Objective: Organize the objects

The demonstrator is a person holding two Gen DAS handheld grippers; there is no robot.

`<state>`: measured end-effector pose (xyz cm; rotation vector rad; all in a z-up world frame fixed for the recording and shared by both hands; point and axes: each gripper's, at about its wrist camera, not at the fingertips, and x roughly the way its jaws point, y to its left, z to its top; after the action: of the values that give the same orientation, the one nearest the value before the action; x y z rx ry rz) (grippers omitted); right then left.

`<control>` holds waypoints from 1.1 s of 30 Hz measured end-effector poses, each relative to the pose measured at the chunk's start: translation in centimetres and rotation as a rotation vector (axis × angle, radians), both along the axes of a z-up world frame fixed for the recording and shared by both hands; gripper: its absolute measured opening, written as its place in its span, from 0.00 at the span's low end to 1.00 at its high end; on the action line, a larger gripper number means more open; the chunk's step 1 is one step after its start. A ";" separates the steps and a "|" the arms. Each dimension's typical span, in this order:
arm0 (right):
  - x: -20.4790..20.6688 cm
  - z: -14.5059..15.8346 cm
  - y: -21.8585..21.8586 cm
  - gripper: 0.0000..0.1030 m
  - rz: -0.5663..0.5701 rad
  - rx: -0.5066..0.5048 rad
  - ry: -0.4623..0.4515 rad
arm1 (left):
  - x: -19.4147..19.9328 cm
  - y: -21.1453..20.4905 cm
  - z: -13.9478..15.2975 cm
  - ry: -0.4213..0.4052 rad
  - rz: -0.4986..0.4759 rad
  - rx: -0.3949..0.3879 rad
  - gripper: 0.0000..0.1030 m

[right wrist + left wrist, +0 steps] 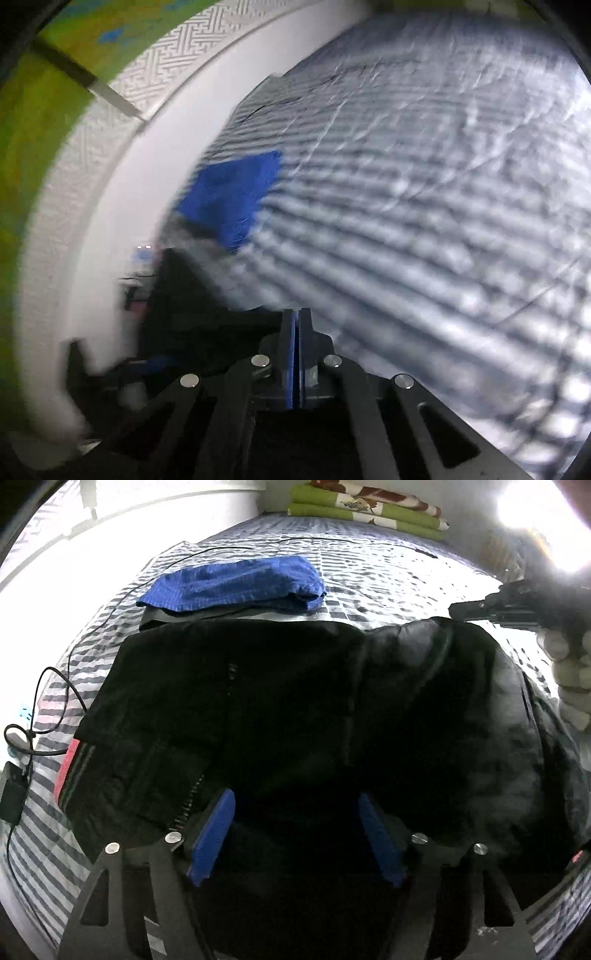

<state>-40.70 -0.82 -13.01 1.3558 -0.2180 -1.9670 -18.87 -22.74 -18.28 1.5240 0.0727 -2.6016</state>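
A black zip jacket [295, 701] lies spread across the striped bed sheet [388, 576]. Behind it a folded blue garment [236, 583] rests on a dark grey one. My left gripper [297, 812] hangs just over the jacket's near part, open, its blue pads [216, 830] wide apart and not pressing on the cloth. My right gripper [465, 607], held by a hand, points at the jacket's far right edge. In the blurred right wrist view that gripper [296, 317] is shut, pads together, with nothing visible between them. The blue garment [236, 192] and the jacket [184, 295] lie to its left.
A folded green and brown blanket [369, 506] sits at the bed's far end. A black charger [13, 797] with its cable lies at the left edge. Something red [68, 771] shows under the jacket's left side. A white wall [122, 206] borders the bed.
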 end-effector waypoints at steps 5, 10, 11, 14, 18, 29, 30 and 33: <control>0.1 1.7 1.0 0.04 -0.037 0.037 0.050 | -0.2 -0.2 0.4 0.006 0.032 0.008 0.72; 5.2 4.4 -5.0 0.04 0.184 0.086 0.162 | 0.0 0.3 2.2 0.076 0.043 0.006 0.72; 5.9 3.6 -7.3 0.04 0.224 0.117 0.166 | -0.1 0.5 2.4 0.081 0.039 0.002 0.72; 5.4 0.9 -10.1 0.07 0.183 0.241 0.200 | -0.3 0.9 2.4 0.073 0.035 -0.023 0.72; 4.0 -0.1 -8.8 0.08 0.118 0.237 0.127 | -0.5 1.2 2.2 0.061 0.026 -0.038 0.72; 15.9 6.6 13.2 0.29 -0.289 0.365 0.168 | -0.9 10.0 5.1 0.136 -0.194 0.056 0.71; 17.2 6.8 15.5 0.29 -0.338 0.394 0.168 | -0.8 11.9 5.1 0.136 -0.240 0.059 0.71; 21.4 6.8 23.4 0.29 -0.493 0.402 0.092 | -0.6 16.8 4.1 0.097 -0.363 0.090 0.71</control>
<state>-19.33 22.61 -6.17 1.5632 -0.1227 -2.5846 -19.51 -5.91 -14.13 1.5660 -0.0881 -2.9902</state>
